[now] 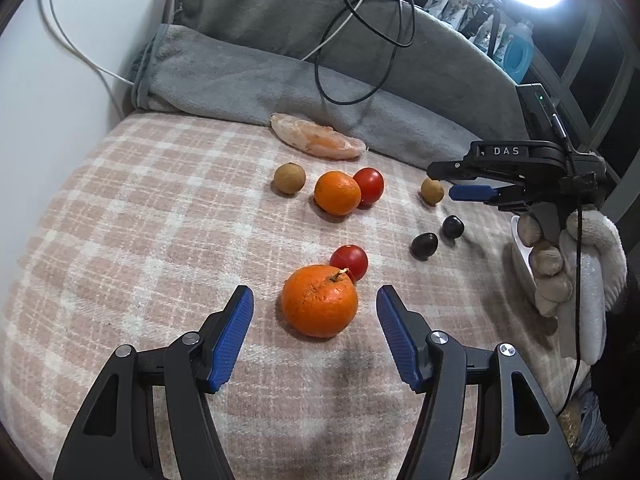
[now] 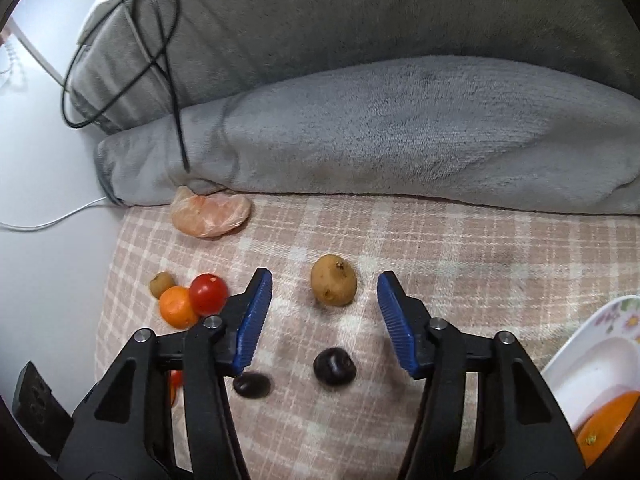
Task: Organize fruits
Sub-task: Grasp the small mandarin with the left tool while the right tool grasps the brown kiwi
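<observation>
Hovering over plaid blanket (image 1: 120,216): left gripper (image 1: 316,300) gaping around big orange (image 1: 319,301), not pressing; right gripper (image 2: 325,294) parted, brown fruit (image 2: 334,280) sitting untouched between tips.

Two oranges (image 1: 319,301), tomatoes (image 1: 349,261), brown fruits (image 2: 333,280), prob. dark plums (image 2: 334,367) on plaid blanket (image 1: 120,220).

Fruit (image 1: 319,301) on checked blanket (image 1: 120,240)

A grey blanket (image 2: 400,128) (cables (image 1: 360,40) draped over it) lies behind the plaid cover (image 1: 120,220).
</observation>
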The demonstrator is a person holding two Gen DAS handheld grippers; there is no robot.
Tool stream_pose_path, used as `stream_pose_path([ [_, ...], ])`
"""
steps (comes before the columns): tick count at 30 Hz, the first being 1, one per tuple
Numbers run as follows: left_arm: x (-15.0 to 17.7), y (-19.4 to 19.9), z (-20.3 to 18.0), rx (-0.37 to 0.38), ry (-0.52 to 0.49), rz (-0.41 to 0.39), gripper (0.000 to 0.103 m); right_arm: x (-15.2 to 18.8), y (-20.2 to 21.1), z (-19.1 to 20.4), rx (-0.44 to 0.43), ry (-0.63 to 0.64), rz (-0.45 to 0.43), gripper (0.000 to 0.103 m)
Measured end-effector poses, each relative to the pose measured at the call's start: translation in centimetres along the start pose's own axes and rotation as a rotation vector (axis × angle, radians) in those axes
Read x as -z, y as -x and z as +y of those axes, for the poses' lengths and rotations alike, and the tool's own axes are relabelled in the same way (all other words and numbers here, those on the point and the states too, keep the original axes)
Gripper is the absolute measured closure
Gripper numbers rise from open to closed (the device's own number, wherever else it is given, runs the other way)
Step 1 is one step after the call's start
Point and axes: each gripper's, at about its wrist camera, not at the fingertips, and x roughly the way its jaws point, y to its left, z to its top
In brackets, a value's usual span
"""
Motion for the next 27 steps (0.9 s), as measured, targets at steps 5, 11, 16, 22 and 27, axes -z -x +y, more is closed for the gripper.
stream_pose_path([
  [5,-0.1,-0.4,0.1,0.001,0.005,0.01,0.041,-0.1,-0.8,0.1,0.002,0.004,0.008,0.05],
  [11,0.0,-0.8,0.1,0.004,0.003,0.019,0.042,-0.3,-1.7,0.6,0.007,0.013,0.017,0.054],
  [16,-0.1,-1.1,0.5,0.015,0.017,0.023,0.048,-0.4,-2.0,0.6,0.009,0.017,0.022,0.061],
  [22,-0.1,-1.0,0.5,0.005,0.015,0.021,0.05,-0.3,-2.3,0.4,0.019,0.019,0.029,0.074],
  [27,-0.1,-1.2,0.5,0.022,0.019,0.019,0.06,-0.1,-2.1,0.3,0.021,0.024,0.024,0.075],
])
